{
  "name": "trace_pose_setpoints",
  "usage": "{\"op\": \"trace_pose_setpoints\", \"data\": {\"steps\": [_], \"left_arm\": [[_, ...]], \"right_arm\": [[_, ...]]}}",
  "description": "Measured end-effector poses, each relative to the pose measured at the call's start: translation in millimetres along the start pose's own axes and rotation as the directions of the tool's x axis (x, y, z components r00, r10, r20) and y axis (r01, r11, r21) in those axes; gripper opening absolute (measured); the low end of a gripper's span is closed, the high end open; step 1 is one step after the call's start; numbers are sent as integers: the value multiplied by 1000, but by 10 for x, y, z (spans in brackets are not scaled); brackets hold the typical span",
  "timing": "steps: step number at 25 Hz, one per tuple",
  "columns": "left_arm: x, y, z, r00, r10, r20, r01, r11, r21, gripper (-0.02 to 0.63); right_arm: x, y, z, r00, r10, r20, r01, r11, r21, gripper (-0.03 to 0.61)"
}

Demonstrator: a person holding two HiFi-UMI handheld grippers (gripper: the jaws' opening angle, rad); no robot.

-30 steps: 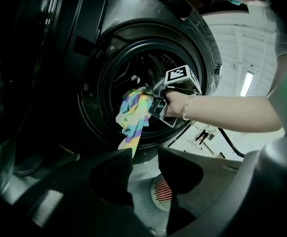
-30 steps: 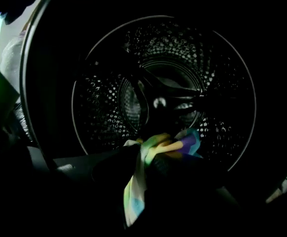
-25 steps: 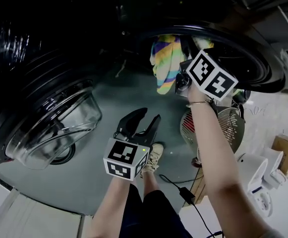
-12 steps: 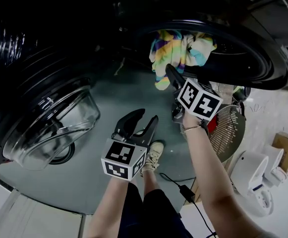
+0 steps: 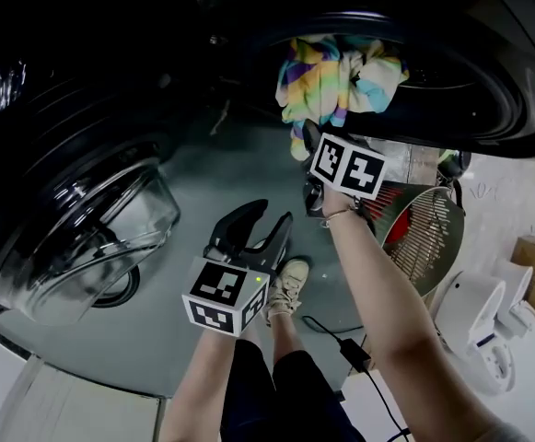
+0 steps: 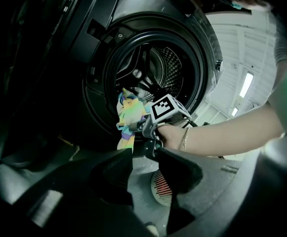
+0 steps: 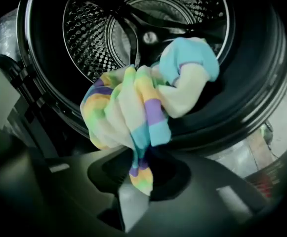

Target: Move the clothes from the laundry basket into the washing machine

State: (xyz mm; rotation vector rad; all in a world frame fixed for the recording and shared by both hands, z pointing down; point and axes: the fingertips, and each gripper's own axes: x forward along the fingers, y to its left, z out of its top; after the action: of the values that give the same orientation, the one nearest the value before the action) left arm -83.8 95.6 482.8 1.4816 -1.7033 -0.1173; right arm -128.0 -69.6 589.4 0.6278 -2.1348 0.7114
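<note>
A pastel striped cloth (image 5: 336, 76) lies bunched on the lower rim of the washing machine's open drum (image 7: 148, 14), and one end hangs down outside. My right gripper (image 5: 308, 138) sits just below the rim. Its jaws are closing, and the hanging end of the striped cloth (image 7: 133, 107) is pinched between them. My left gripper (image 5: 265, 224) hangs lower, over the floor, open with nothing between its jaws. In the left gripper view, the right gripper (image 6: 138, 130) shows beside the cloth (image 6: 128, 115).
The machine's glass door (image 5: 92, 228) stands swung open at the left. A round wire basket (image 5: 442, 201) with something red inside stands at the right, under the drum. A power adapter and its cable (image 5: 350, 353) lie on the floor near the person's shoe (image 5: 290, 284).
The right gripper came down from the drum mouth to the cloth's hanging end. The cloth now lies bunched on the rim. The left gripper stayed put.
</note>
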Motion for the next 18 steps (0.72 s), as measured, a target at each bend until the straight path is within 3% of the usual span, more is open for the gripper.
{"op": "trace_pose_setpoints", "data": {"steps": [2, 7, 12, 18], "left_arm": [[7, 11, 22, 1000, 3, 4, -3, 1000, -1, 278], [7, -36, 113, 1000, 3, 15, -3, 1000, 6, 269], [12, -128, 222, 1000, -6, 23, 5, 1000, 16, 268], [31, -192, 334, 999, -10, 30, 9, 1000, 30, 267]], "right_arm": [[-34, 69, 101, 999, 38, 11, -38, 999, -13, 55], [-401, 251, 494, 973, 118, 197, -105, 991, -79, 49], [-697, 296, 1062, 923, 113, 368, -79, 991, -106, 49], [-886, 380, 1715, 856, 124, 502, -74, 990, -118, 49]]}}
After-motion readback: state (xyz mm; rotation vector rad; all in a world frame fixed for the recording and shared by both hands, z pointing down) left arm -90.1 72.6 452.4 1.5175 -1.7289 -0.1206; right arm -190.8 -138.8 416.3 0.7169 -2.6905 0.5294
